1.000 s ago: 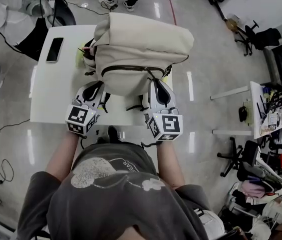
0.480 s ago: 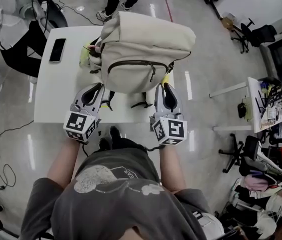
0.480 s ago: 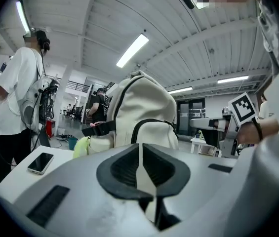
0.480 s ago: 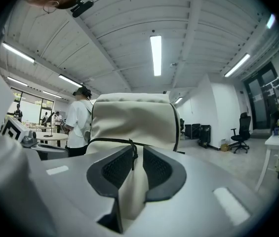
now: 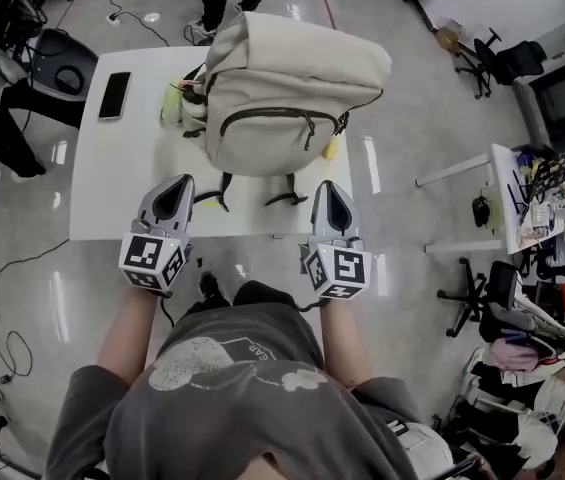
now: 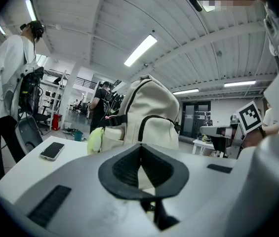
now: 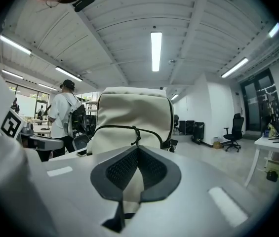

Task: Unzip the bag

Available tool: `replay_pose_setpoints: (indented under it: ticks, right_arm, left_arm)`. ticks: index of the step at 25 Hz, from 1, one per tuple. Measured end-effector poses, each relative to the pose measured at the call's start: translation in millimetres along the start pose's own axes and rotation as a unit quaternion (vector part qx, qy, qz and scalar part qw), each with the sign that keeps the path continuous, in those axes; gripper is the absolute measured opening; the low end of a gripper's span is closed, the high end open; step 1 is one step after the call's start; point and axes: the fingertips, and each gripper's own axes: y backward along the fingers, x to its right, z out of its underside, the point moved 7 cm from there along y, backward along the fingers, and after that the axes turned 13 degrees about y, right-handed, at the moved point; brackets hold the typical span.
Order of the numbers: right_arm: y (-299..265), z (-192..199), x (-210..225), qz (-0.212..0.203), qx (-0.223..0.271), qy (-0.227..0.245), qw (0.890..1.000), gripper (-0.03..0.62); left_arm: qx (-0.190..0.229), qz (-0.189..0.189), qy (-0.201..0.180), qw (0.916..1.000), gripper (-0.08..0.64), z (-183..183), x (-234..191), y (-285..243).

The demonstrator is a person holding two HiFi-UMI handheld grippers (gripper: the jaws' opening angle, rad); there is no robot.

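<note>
The bag [image 5: 292, 58] stands on the surface [image 5: 112, 188] ahead of and apart from both grippers, its closed zip [image 5: 262, 114] running side to side, the pull [image 5: 309, 128] nearer the right gripper [image 5: 330, 193] than the left gripper [image 5: 175, 190], both jaws pressed together on nothing

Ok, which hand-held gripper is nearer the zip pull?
Right. The right hand-held gripper is at the table's near edge, almost in line with the zip pull; the left hand-held gripper is toward the bag's other side.

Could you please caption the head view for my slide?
Left gripper and right gripper, shut and empty, short of an upright backpack on a table.
</note>
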Motion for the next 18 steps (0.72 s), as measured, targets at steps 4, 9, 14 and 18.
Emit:
replay_pose_setpoints:
  ticks: [4, 9, 14, 18]
  right_arm:
    - [-5, -4, -4, -0.013, 0.005, -0.004, 1.000, -0.011]
    - [9, -3, -3, -0.041, 0.020, -0.007, 0.999, -0.011]
    - [54, 12, 23, -0.049, 0.015, -0.011, 0.999, -0.011]
    - [91, 28, 43, -0.051, 0.015, -0.018, 0.998, -0.011]
  left_arm:
    - [-0.001, -0.014, 0.000, 0.9999, 0.006, 1, 2, 13]
    - [-0.006, -0.030, 0.008, 0.9995, 0.006, 16, 21, 29]
    - [-0.016, -0.040, 0.013, 0.9990, 0.006, 38, 67, 45]
    - [-0.014, -0.045, 0.010, 0.9988, 0.006, 54, 105, 56]
